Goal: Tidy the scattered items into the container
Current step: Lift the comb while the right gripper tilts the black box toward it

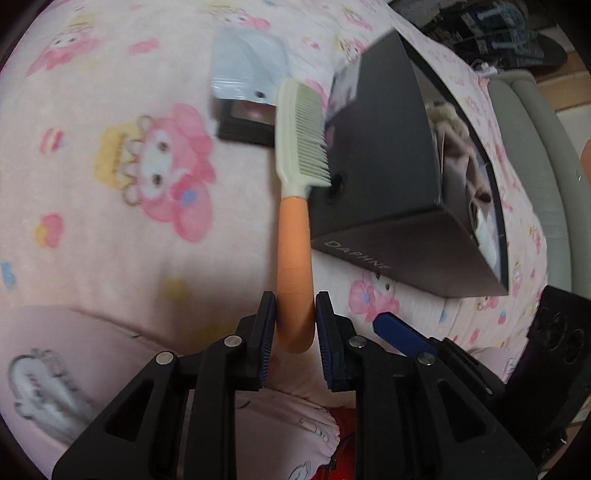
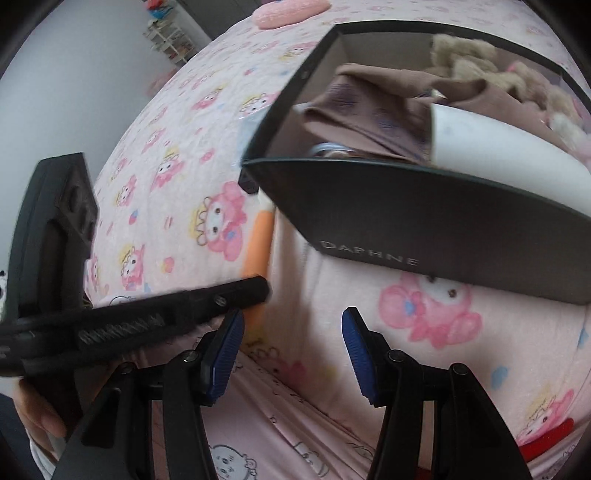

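Soft light, fisheye edges, perhaps motion-blurred.

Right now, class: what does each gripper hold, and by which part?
The left gripper holds the brush by the end of its orange handle. The right gripper holds nothing.

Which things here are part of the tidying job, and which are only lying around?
Job:
- hairbrush in left gripper
- black box
- silver packet
- small black frame

Lying about:
- pink blanket
- pink pillow
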Motion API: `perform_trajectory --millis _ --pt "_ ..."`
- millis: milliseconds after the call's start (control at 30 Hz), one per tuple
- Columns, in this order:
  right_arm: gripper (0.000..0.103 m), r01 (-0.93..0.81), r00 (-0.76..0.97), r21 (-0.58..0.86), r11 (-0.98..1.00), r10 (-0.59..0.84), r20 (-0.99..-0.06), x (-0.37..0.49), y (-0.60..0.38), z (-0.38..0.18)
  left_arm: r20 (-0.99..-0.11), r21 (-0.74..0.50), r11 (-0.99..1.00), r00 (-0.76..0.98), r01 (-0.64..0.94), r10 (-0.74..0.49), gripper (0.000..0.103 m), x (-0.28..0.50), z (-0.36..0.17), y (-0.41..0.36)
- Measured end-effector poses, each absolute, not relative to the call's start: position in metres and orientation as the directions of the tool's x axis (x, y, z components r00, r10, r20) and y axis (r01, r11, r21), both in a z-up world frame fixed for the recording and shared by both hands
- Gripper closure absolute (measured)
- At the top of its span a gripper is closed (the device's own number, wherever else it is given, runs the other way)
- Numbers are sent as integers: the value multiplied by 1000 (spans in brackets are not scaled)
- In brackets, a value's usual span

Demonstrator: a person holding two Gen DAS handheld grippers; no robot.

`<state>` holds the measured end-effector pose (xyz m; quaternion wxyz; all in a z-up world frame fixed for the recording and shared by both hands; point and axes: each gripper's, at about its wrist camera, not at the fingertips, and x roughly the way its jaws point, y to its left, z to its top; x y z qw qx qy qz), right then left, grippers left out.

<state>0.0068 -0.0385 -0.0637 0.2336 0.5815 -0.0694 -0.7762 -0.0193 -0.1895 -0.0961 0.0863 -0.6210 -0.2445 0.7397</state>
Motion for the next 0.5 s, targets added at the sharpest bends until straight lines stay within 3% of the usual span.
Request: perform_trajectory --millis 500 --pt "47 302 -154 334 -893 -391 -907 -5 -60 -105 -853 -520 -842 -132 143 505 74 -39 -129 -182"
